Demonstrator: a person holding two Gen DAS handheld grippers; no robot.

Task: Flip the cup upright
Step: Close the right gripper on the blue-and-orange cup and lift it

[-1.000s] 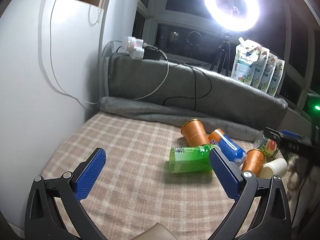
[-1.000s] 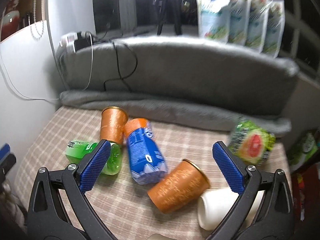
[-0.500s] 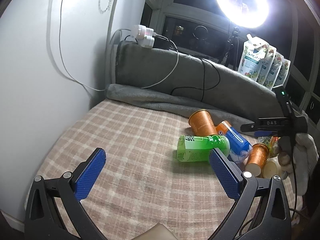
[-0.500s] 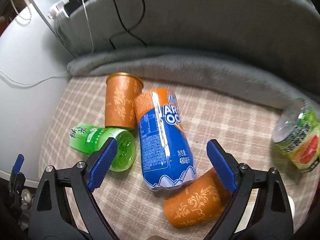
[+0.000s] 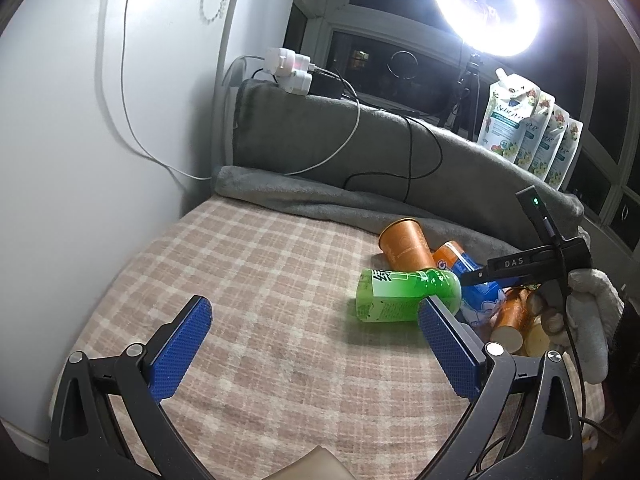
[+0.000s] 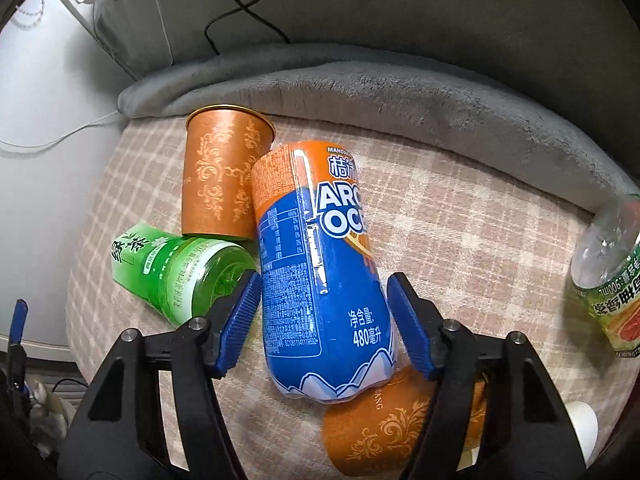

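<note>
We straddle the blue-and-orange plastic bottle (image 6: 320, 276) with our right gripper (image 6: 324, 320), jaws spread, untouching; we judge it blocks the lying orange patterned paper cup (image 6: 384, 432) beneath. Our left gripper (image 5: 316, 344) hovers spread, holding nothing.

The near orange cup (image 6: 384, 436) lies partly hidden beneath the blue bottle (image 6: 320, 280) and the right hand-held gripper (image 6: 322, 312). The watermelon bottle (image 6: 612, 292) and white cup (image 6: 582, 428) are cropped at the right edge.

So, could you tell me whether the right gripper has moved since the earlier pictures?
Yes. The right gripper has come down and forward toward the grey blanket; its jaws, narrower now, straddle the blue and orange plastic bottle.
</note>
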